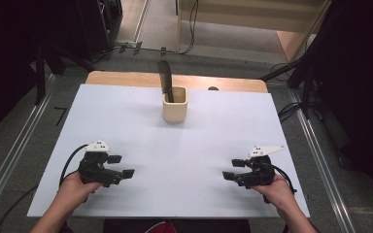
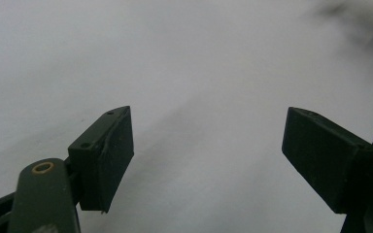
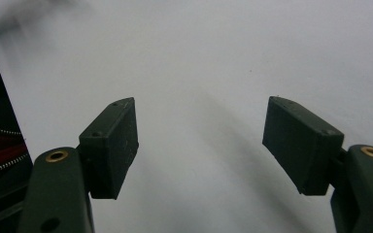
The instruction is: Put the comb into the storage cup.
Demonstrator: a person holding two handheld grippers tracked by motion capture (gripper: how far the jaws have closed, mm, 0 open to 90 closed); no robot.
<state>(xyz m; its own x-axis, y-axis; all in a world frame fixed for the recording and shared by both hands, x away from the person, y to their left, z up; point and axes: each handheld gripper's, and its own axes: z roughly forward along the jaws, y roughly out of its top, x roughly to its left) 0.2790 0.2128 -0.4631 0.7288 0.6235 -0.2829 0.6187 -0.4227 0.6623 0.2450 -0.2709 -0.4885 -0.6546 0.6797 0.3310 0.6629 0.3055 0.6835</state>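
Left gripper [image 1: 122, 165]: held low over the near left of the bench, jaws pointed inward toward the middle; jaws spread wide, nothing between them.
Left gripper, own view [image 2: 208, 145]: both black pads seen well apart, bare white surface between and beyond them.
Left hand [image 1: 75, 188]: wrapped around the gripper body from the near edge; cable looped off to the left side.
Right gripper [image 1: 235, 168]: held low over the near right of the bench, jaws pointed inward, facing the left gripper; jaws spread wide, nothing gripped.
Right gripper, own view [image 3: 200, 141]: pads well apart, white surface between them; a dark edge with a red strip seen at far left of that view, too close-cropped to identify.
Right hand [image 1: 275, 188]: closed on the gripper body, forearm entering from the bottom right.
Bench [image 1: 184, 160]: white sheet over a wooden top, wood strip exposed along the far edge.
Cup [image 1: 175, 108]: cream, square-sided, upright, set toward the far middle of the bench, well apart from both grippers.
Comb [image 1: 165, 80]: black, stood in the cup, leaned slightly left, upper part projecting well above the rim.
Beyond bench: grey floor, cables, dark stands at both sides.
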